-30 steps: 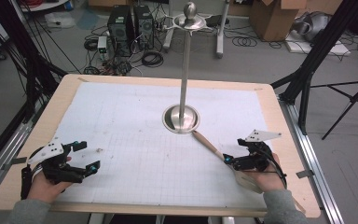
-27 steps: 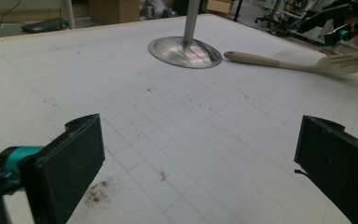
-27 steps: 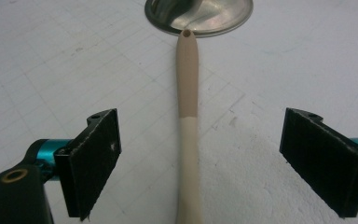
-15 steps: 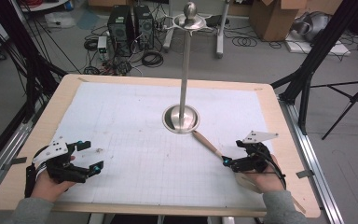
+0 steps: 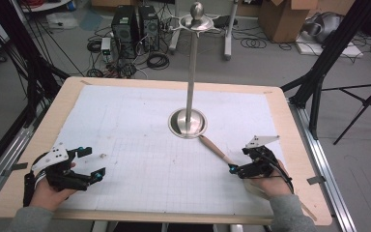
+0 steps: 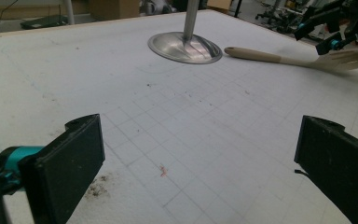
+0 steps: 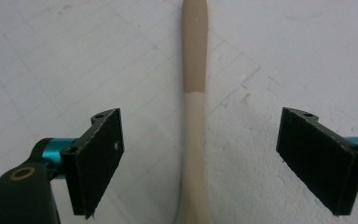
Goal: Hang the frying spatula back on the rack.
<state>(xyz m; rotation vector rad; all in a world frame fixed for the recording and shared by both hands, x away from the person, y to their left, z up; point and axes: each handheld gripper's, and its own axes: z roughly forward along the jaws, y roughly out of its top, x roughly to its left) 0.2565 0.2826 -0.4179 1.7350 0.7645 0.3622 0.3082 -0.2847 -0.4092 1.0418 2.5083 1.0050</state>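
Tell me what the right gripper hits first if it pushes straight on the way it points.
Most likely the wooden utensil: its handle lies between the open jaws of the right gripper, running ahead toward the metal stand base. How high the gripper is above it is unclear.

— What is shifting over this last second?

— The left gripper [image 5: 91,163] is sliding away from the metal stand [image 5: 188,121], drawing back toward the near edge of the table [image 5: 174,83]; its jaws are standing wide apart over the bare mat.

— And the other one?

— The right gripper [image 5: 233,166] is closing in on the wooden spatula [image 5: 215,149], which lies with its handle tip just beside the stand's base. It is now settling low over the handle, jaws spread on either side of it without touching it, as the right gripper view shows [image 7: 196,154].
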